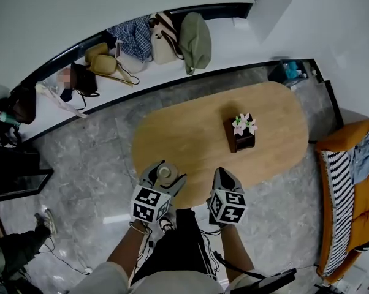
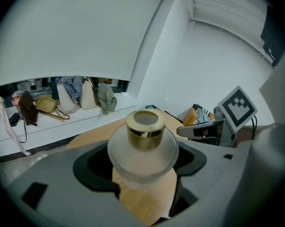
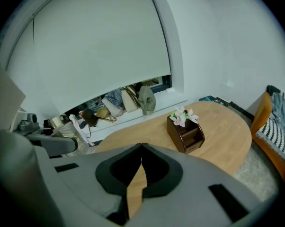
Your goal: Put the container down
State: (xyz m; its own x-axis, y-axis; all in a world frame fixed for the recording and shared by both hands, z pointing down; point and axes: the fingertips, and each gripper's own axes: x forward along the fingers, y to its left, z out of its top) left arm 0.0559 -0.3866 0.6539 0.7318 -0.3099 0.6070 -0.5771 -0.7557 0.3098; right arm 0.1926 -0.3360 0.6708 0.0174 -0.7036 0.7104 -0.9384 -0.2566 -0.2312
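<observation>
Looking down on an oval wooden table (image 1: 197,127) here. Got the container (image 2: 143,148), a frosted round jar with a gold collar and an open mouth, gripped in the left gripper (image 1: 166,174). Jaws clamped on either side of its wide body, jar upright, right over the table's near edge. Can't tell if the base touches the tabletop or not.

Got the right gripper (image 3: 141,148) clenched on nothing, jaw tips pressed together, also at the table's near edge, just to the right of the jar.

On the table itself, seeing just a dark brown wooden organiser box (image 1: 241,141) with pale pink flowers (image 1: 244,124) poking out the top. Sits toward the table's far right, well apart from the jar, with bare wood in between.

Beyond the table's far side, spotting a row of bags (image 1: 166,38) on a white ledge. Off the table's right end, seeing an orange sofa (image 1: 346,138) with a black-and-white striped cushion (image 1: 334,188). Grey stone floor (image 1: 92,158) all round the table.
</observation>
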